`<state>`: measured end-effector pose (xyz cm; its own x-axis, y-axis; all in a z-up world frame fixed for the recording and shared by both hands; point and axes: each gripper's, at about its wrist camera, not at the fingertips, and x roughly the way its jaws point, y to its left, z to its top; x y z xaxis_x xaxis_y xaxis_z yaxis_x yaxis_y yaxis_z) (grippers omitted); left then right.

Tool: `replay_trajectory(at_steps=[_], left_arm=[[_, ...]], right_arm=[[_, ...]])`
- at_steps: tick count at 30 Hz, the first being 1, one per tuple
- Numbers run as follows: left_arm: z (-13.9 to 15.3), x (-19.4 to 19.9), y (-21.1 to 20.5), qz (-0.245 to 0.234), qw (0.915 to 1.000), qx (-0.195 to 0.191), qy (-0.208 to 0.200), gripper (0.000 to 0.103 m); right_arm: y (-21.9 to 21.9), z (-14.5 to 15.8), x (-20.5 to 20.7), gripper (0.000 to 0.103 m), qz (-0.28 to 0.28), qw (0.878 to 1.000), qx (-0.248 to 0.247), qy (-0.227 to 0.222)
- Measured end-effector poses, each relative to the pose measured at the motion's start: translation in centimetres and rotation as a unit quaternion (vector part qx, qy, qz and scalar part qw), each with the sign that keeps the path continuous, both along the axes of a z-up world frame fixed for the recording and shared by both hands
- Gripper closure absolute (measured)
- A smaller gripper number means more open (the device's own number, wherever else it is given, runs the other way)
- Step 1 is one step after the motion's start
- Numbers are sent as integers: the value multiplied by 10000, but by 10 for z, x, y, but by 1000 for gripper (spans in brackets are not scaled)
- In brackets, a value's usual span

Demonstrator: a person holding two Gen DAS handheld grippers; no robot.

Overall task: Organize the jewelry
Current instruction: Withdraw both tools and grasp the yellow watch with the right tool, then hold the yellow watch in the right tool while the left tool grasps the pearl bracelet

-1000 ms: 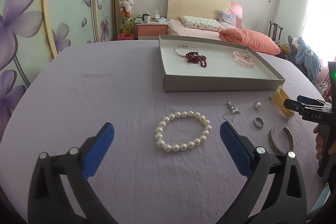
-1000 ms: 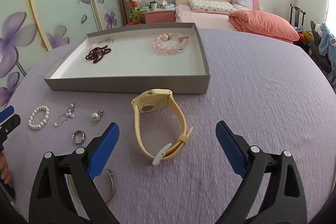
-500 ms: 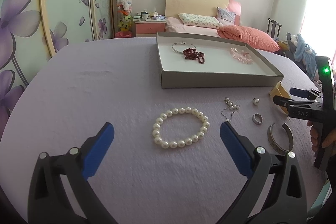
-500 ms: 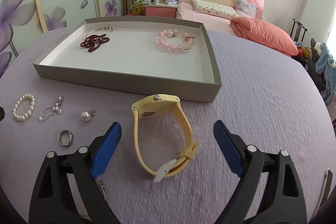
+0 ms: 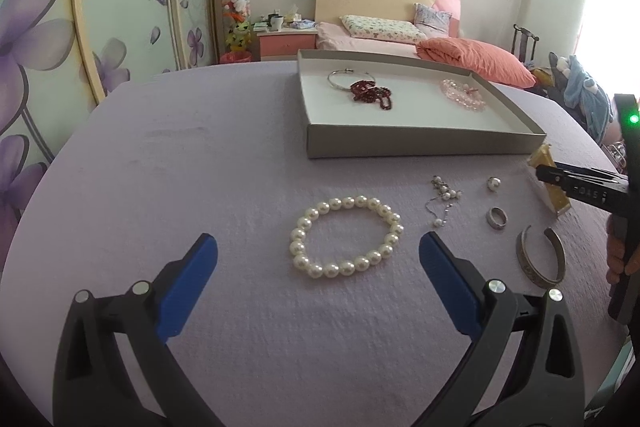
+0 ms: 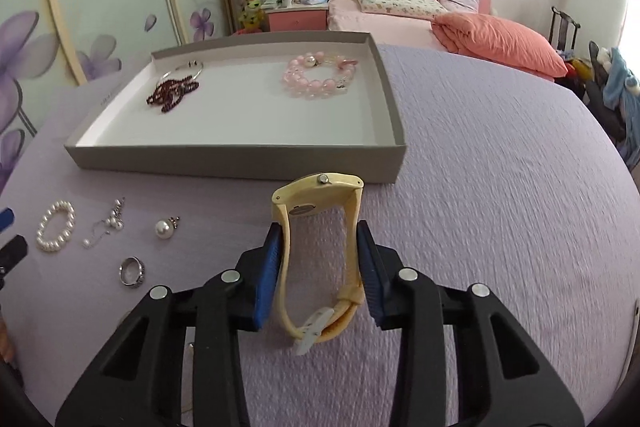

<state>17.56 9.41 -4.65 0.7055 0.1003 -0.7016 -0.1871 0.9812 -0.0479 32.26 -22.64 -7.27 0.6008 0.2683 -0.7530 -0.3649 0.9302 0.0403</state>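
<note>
Lavender cloth with a nubbly weave covers the counter (image 6: 500, 187) under both your claws, filling most of each frame. Next in size is the shallow grey cardboard tray (image 6: 240, 159), white inside, upper centre of the right wrist view; it holds a pink bead bracelet (image 6: 318, 77), a dark red bead strand (image 6: 172, 93) and a thin silver bangle (image 5: 350, 79).

Your right claw (image 6: 320, 259) has just been closing and its blue pads now press both sides of the pale yellow watch (image 6: 320, 235), a rubbery looped strap standing on edge just in front of the tray's near wall, case at the top. The claw points down at a slant toward the counter.

Your left claw (image 5: 318, 259) stands wide, tilted down likewise, its blue fingers either side of the round pearl bracelet (image 5: 346, 237) without touching it.

Right of the pearls in the left wrist view lie an open silver cuff (image 5: 540, 259), a fine chain with small pearls (image 5: 442, 199), a silver ring (image 5: 497, 218) and a single pearl pendant (image 5: 494, 183), all apart from one another.
</note>
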Motion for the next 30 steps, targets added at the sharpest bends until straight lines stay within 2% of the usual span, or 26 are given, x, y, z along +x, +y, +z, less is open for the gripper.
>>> replay_trajectory(at_steps=[2,4,10,17,20,22,26,30], left_arm=[[-2,4,5,124,9999,-27,61,4],[-3,8,9,161,9998,-43,132,22],[-16,25,11,100,9983,70,563,54],[-19,28,2,-69,9974,202,682,66],[-19,29,-3,-151,9973,221,681,79],[-18,29,-8,-239,9970,267,691,91],[-17,28,-13,-272,9964,345,728,94],[-11,23,-10,-309,9976,133,598,94]], right_arm=[[-1,3,0,65,12,10000,24,-21],[-2,6,-2,65,19,10000,61,-46],[-4,11,-2,65,44,9998,209,-5],[-4,14,-3,65,53,9995,297,54],[-5,16,-4,65,66,9993,356,62],[-4,18,-7,65,91,9993,359,46],[-4,22,-11,65,116,9992,386,10],[-4,31,-17,65,147,9988,453,-86]])
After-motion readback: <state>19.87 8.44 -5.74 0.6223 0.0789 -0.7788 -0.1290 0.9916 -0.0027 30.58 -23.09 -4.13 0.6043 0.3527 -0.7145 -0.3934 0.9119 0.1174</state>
